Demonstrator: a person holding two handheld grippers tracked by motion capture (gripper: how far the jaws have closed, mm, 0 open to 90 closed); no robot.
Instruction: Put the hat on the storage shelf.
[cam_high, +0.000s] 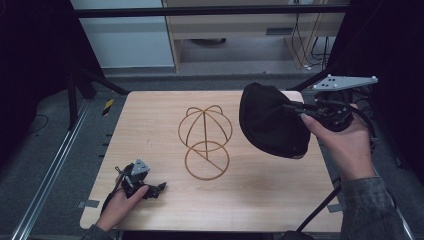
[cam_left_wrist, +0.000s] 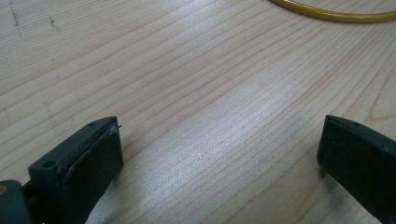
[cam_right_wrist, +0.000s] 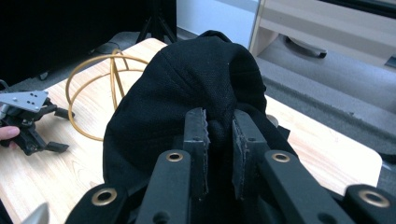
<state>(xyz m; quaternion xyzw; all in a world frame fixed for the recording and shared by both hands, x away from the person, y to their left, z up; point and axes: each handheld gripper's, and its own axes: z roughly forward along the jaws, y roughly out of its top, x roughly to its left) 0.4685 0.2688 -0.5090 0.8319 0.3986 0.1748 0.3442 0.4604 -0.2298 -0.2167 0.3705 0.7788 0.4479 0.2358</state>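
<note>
While shut tight on the black cap (cam_high: 270, 120) above the table's right edge, right claw (cam_right_wrist: 219, 135) nearer the wire stand (cam_high: 205, 142) mid-table; left claw (cam_left_wrist: 219, 154) wide open, empty, by the near-left corner.

Lab-style recording booth, not home. Light wooden table (cam_high: 150, 125) on metal frame, aluminium rail (cam_high: 47, 170) along floor, black curtains (cam_high: 30, 50) both sides, tripod legs (cam_high: 85, 82) beside table, cables (cam_high: 305, 40) hanging by pale cabinet (cam_high: 250, 30), grey carpet (cam_high: 30, 145). Hand-held gripper with tracking plate (cam_high: 345, 81).
</note>
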